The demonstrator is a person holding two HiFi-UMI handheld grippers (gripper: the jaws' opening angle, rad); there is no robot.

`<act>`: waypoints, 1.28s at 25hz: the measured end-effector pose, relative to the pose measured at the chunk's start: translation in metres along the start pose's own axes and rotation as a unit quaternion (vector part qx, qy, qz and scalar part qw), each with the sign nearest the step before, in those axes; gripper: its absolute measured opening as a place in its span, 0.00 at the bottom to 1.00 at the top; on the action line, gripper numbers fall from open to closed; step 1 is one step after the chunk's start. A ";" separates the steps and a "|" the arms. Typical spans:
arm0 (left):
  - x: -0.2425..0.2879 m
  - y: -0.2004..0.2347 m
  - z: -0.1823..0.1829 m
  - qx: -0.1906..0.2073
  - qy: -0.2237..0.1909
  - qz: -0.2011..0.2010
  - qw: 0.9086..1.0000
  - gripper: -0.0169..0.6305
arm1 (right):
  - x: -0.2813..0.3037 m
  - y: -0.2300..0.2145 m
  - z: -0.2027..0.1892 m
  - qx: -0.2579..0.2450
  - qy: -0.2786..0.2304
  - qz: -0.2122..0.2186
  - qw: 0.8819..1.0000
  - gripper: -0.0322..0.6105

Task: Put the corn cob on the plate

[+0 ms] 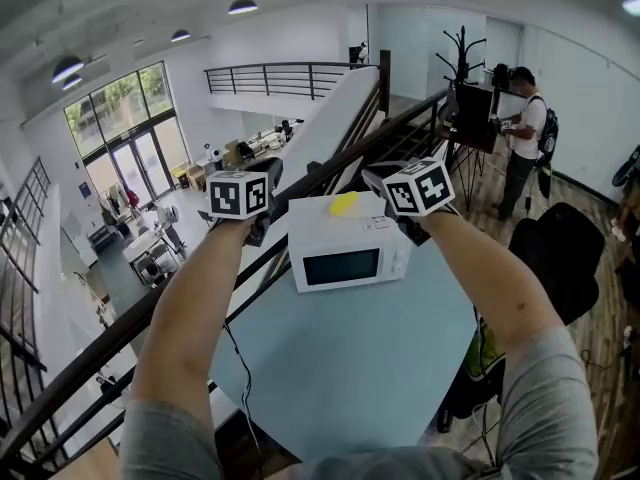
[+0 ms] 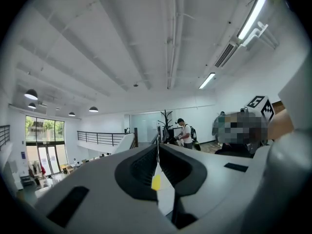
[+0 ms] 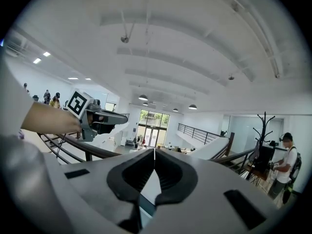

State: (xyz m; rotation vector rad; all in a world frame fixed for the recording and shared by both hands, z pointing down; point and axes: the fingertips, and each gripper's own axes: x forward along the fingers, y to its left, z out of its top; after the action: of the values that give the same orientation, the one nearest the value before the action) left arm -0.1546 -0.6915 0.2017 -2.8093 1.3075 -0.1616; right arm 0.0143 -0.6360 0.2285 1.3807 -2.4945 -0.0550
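Observation:
A yellow thing, seemingly the corn cob, lies on top of a white microwave. No plate shows in any view. Both grippers are held up in the air in front of the microwave, pointing away from me. My left gripper is to the left of the cob, and in the left gripper view its jaws are shut with nothing in them; a sliver of the yellow cob shows below the tips. My right gripper is to the right of the cob and is shut and empty too.
The microwave stands on a pale blue table beside a dark railing over a lower floor. A black chair is at the table's right. A person stands at the back right near a coat rack.

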 end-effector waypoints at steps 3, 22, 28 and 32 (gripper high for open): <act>-0.035 -0.007 0.001 0.010 0.001 -0.015 1.000 0.06 | -0.019 0.027 0.012 -0.010 0.002 -0.006 1.000 0.08; -0.206 -0.154 -0.093 -0.060 0.015 -0.007 0.998 0.05 | -0.189 0.123 -0.051 0.017 -0.023 0.074 0.997 0.08; -0.234 -0.214 -0.126 -0.067 0.030 0.011 0.997 0.05 | -0.217 0.131 -0.098 0.022 -0.028 0.119 0.992 0.08; -0.253 -0.260 -0.145 -0.040 0.035 0.003 0.999 0.05 | -0.236 0.143 -0.129 0.016 -0.036 0.135 0.990 0.08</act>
State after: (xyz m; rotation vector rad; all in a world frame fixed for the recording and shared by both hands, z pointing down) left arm -0.1349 -0.3294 0.3463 -2.8913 1.3672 -0.2136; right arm 0.0486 -0.3484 0.3221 1.0566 -2.7300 -0.0086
